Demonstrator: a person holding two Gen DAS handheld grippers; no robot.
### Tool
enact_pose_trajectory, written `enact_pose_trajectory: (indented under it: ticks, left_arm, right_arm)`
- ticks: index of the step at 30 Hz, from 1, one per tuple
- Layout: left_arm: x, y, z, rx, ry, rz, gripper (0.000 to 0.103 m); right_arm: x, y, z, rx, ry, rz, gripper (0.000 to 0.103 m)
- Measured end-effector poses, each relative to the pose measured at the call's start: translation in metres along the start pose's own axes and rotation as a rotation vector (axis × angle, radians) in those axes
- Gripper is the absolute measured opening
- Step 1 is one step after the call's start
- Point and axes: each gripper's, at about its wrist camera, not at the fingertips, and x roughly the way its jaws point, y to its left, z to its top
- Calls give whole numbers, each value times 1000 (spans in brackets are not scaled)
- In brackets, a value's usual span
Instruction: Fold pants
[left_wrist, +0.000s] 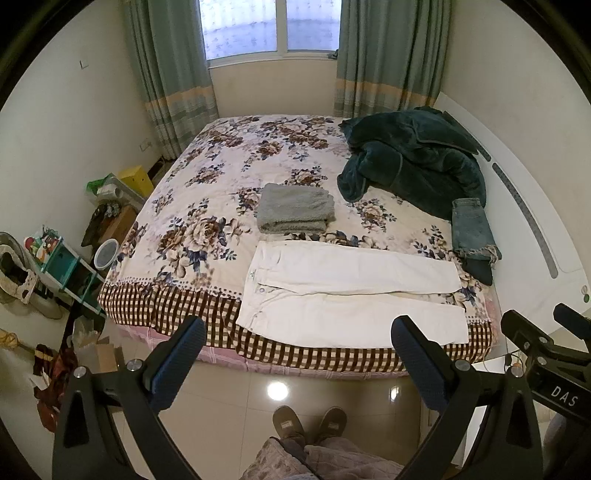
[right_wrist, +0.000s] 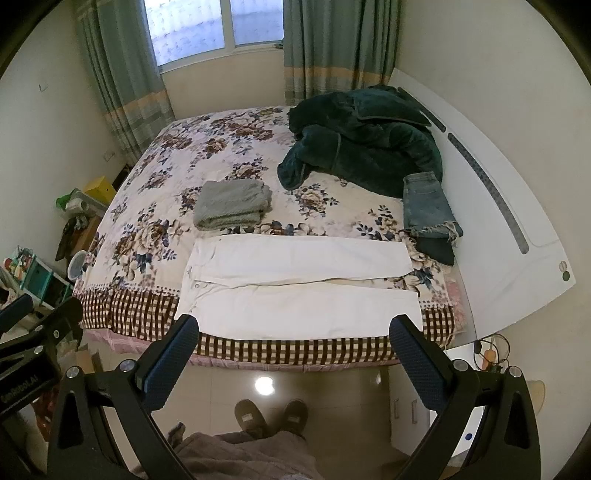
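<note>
White pants (left_wrist: 351, 291) lie flat along the near edge of the floral bed (left_wrist: 207, 229), waist to the left, both legs stretched to the right; they also show in the right wrist view (right_wrist: 299, 284). My left gripper (left_wrist: 299, 339) is open and empty, held above the floor just short of the bed edge, below the pants. My right gripper (right_wrist: 291, 332) is open and empty too, at the bed edge in front of the near leg. The right gripper also shows at the right edge of the left wrist view (left_wrist: 546, 347).
A folded grey towel (left_wrist: 295, 208) lies behind the pants. A dark green fleece heap (left_wrist: 413, 158) and folded jeans (left_wrist: 472, 229) sit at the right by the white headboard (left_wrist: 524, 192). Clutter and a teal shelf (left_wrist: 70, 269) stand left of the bed. My slippered feet (left_wrist: 310, 421) are on the tile floor.
</note>
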Motion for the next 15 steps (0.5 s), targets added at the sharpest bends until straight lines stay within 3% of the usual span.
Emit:
enact_pose_trajectory:
  ticks: [15]
  left_arm:
    - [28,-7,-4,-51,-5,29,103]
  right_arm:
    - [33,-11,11,-14,25,11,103]
